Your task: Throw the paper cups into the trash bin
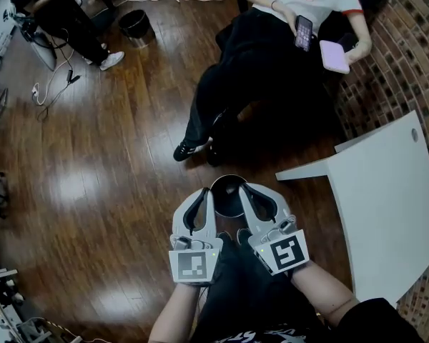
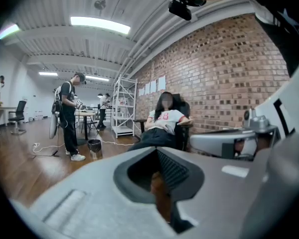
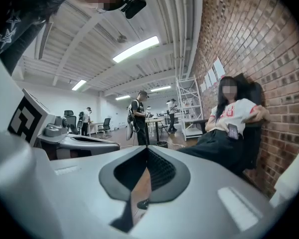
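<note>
Left gripper (image 1: 202,197) and right gripper (image 1: 247,191) side by side, pointing away from the body, fingers (image 1: 193,213) closed, empty

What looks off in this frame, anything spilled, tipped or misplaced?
Nothing spilled or tipped. The trash bin stands upright on the floor just ahead of the left gripper and right gripper, both shut and empty. Only oddity: no paper cups in any view. A loose cable lies across the floor, far left.

Partly hidden: dark round bin (image 1: 229,181) behind left gripper (image 1: 202,195), right gripper (image 1: 247,189); white table (image 1: 386,206) cut by right edge.
</note>
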The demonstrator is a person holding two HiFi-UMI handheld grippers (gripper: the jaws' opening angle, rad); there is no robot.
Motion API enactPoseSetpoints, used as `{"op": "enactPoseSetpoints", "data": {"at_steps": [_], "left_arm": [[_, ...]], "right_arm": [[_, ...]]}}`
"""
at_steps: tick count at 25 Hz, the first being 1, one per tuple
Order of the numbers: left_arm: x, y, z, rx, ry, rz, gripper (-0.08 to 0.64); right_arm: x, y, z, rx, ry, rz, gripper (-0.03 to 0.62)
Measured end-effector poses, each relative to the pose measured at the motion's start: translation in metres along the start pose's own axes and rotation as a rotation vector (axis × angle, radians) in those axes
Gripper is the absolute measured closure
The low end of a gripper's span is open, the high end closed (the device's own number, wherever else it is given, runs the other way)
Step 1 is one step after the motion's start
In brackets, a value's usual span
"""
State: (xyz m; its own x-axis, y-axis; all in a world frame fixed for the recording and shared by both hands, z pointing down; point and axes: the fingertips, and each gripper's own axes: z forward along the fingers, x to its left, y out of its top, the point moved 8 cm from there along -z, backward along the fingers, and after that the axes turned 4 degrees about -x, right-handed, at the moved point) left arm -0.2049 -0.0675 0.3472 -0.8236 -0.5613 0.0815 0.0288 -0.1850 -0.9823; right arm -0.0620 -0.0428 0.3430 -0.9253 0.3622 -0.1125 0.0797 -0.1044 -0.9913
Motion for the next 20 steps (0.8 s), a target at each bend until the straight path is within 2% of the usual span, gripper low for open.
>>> {"op": "enactPoseSetpoints", "data": {"at_steps": [5,11,15,20], "left_arm": [[0.004,0.056,-0.017,-0.068,-0.015,0.013,0.555],[-0.003,0.116,-0.047,-0.148,-0.034,0.044,0.555],[0.001,0.144,-0.056,-0.199,-0.030,0.037,0.555],[-0.005,0.176,-0.070,-0.277,-0.076,0.073,0.555]], "right_arm": [[0.012,0.063,-0.004,-0.104,-0.009,-0.054,0.584],[0.024,0.136,-0.033,-0.283,-0.042,-0.160,0.586],[0.029,0.164,-0.037,-0.356,-0.050,-0.186,0.586],[0.041,0.191,-0.044,-0.413,-0.050,-0.215,0.586]]}}
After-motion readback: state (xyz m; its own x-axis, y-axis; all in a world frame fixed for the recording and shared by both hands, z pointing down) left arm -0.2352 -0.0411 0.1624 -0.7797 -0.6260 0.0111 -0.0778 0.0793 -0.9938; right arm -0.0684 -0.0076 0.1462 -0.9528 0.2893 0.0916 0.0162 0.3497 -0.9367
